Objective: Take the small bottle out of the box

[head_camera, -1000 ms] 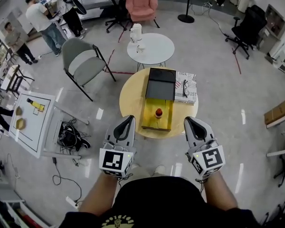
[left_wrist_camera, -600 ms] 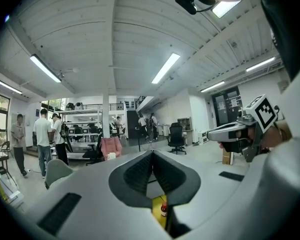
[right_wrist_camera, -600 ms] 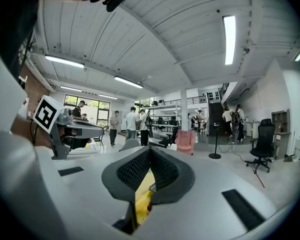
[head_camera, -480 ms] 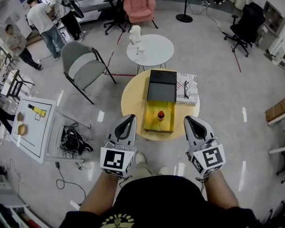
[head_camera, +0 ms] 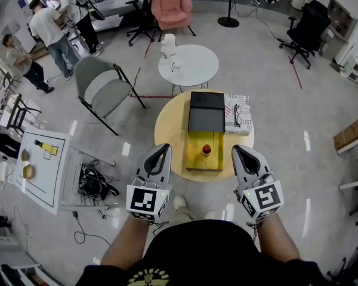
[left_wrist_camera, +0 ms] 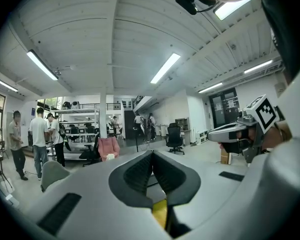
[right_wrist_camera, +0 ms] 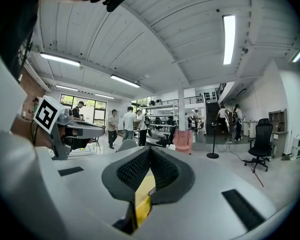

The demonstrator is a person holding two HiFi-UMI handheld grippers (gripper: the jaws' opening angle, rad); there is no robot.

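Two smooth grey grippers, left gripper [head_camera: 162, 150] and right gripper [head_camera: 238, 151], hold their ribbed jaws pressed together on nothing. Ahead and between them, a rectangular yellow box [head_camera: 196, 155] lies open on a round wooden table [head_camera: 170, 121], its matte black lid [head_camera: 206, 112] on the far side. The small red-topped bottle [head_camera: 206, 149] sits inside the box.

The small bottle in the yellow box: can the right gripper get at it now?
Probably yes. The box lies open, nothing covers the small bottle standing in it, and no thing stands between it and the right gripper. The gripper's jaws are shut, though, and must open first.
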